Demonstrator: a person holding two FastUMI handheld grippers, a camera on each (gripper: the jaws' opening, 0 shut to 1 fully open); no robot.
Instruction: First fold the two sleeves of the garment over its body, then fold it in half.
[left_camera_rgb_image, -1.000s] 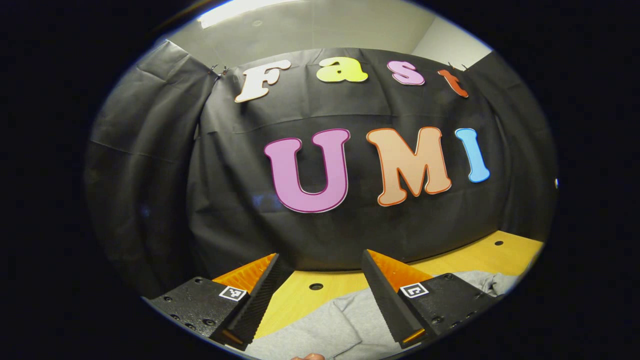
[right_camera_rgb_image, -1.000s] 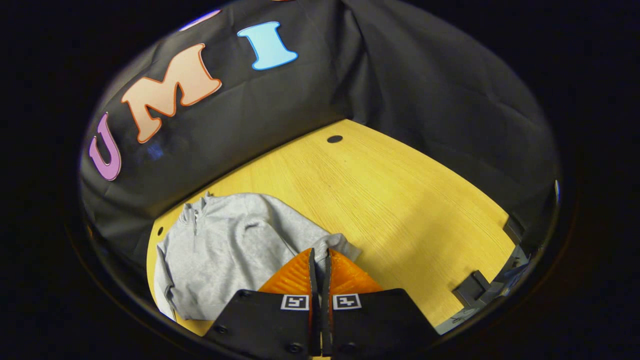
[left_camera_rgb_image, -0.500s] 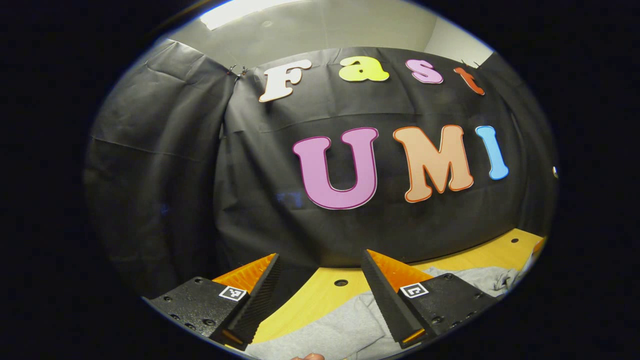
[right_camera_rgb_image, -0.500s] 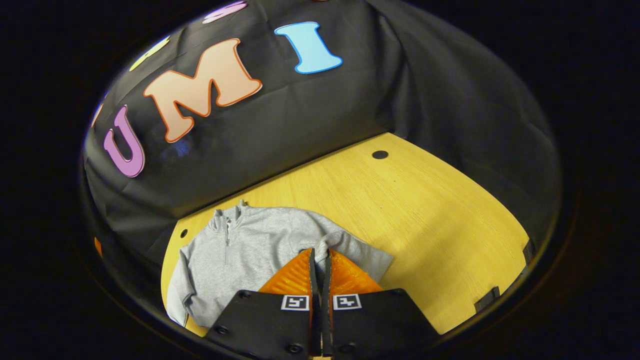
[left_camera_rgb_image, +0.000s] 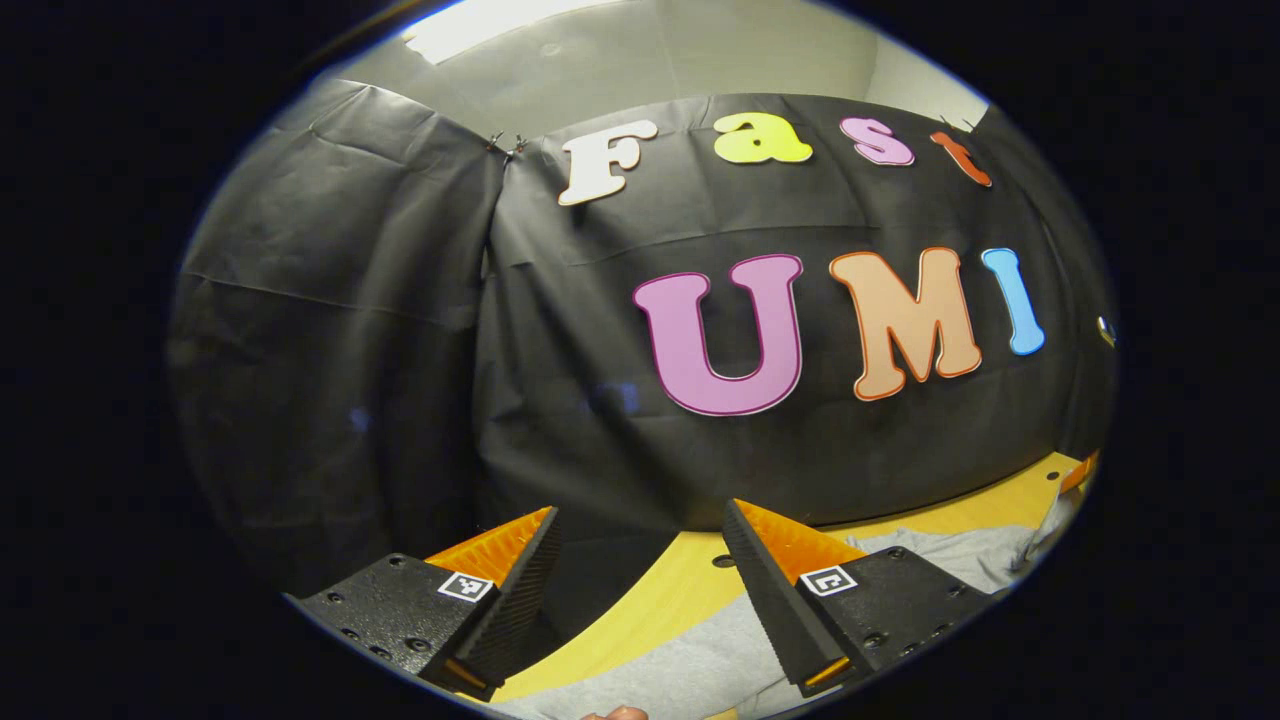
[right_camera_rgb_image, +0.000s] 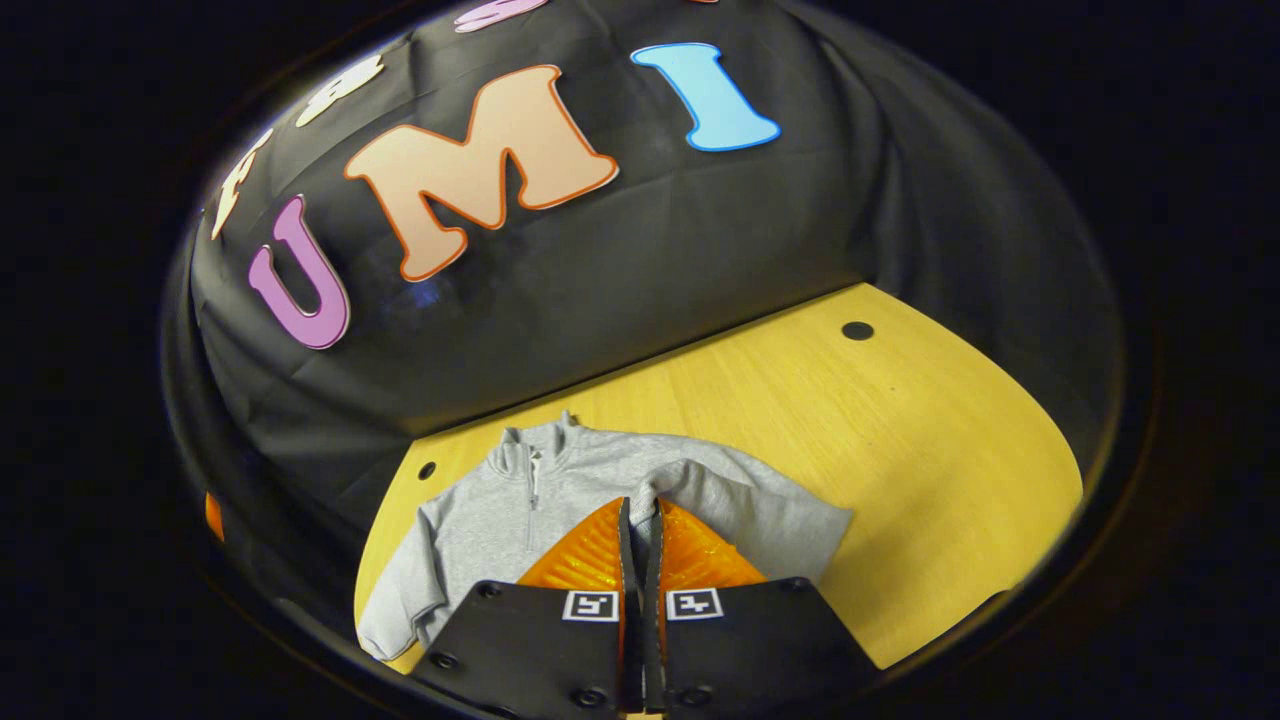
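One sleeve pinched in right hand-held gripper.

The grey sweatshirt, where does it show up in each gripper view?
Left gripper view: the grey sweatshirt lies along the bottom edge, between and behind the open left claw.
Right gripper view: lower centre-left, its sleeve pinched in the right claw.
Shared landmark: the yellow table.

Your left gripper view sits low, facing the wall. Your right gripper view looks down closer. Both share the sweater and table.
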